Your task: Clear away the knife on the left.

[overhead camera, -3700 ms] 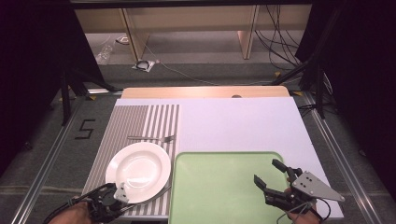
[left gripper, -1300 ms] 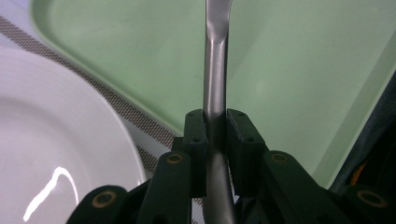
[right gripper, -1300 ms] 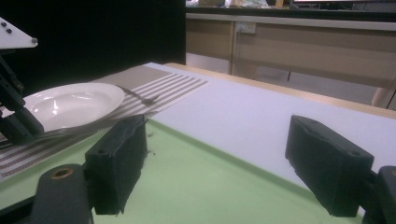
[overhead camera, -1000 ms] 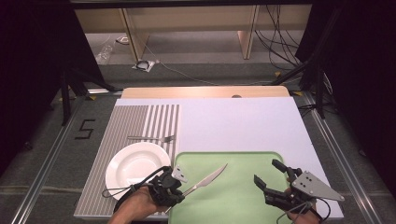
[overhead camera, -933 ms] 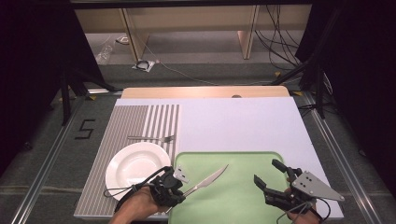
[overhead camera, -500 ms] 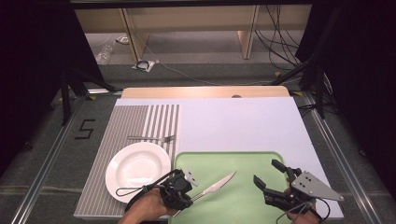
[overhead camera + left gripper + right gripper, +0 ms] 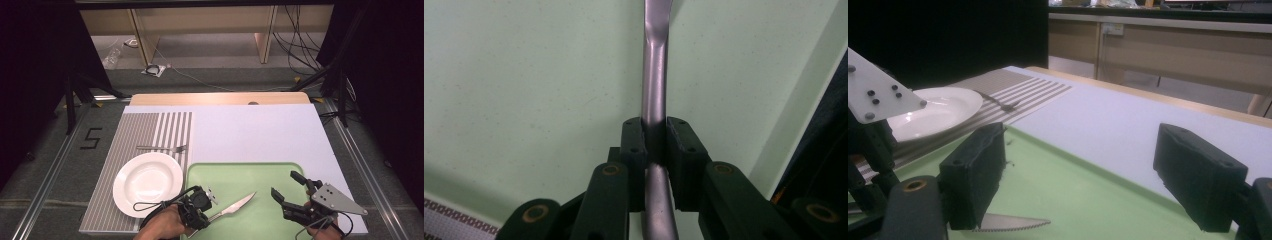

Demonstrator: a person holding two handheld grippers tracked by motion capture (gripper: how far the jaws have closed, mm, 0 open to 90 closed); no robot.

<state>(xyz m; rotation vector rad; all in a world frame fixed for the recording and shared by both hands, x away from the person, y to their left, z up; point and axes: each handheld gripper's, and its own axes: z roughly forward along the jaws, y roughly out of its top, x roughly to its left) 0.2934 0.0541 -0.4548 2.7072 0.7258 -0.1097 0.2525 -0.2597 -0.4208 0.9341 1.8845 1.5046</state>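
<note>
**Gripping a table knife over the green tray**

Holding the handle of a silver, serrated metal table knife (image 7: 231, 209), the left gripper (image 7: 200, 212) sits at the lower centre-left of the high view. In the left gripper view, its two black jaws are drawn nearly together, and both pads press on opposite sides of the narrow knife handle (image 7: 655, 130). The handle passes straight up between the pads and runs out at the top of the frame, with the pale green surface behind it.

In the high view, the knife blade points up and to the right over the rectangular light-green plastic tray (image 7: 240, 172). The tip lies near the middle of the tray's lower half. Whether the blade touches the tray surface cannot be told. In the right gripper view, the serrated blade tip (image 7: 1013, 222) appears low in the frame, just right of the near jaw.

The right gripper (image 7: 287, 195) sits at the lower right of the high view, over the right part of the tray. Its jaws stand wide apart with nothing between them; the right gripper view shows tray and white table cover in the gap.

A round white ceramic plate (image 7: 147, 183) rests on the grey-and-white striped placemat (image 7: 150, 130) to the left of the tray. A metal fork (image 7: 161, 148) lies on the mat just above the plate.
</note>
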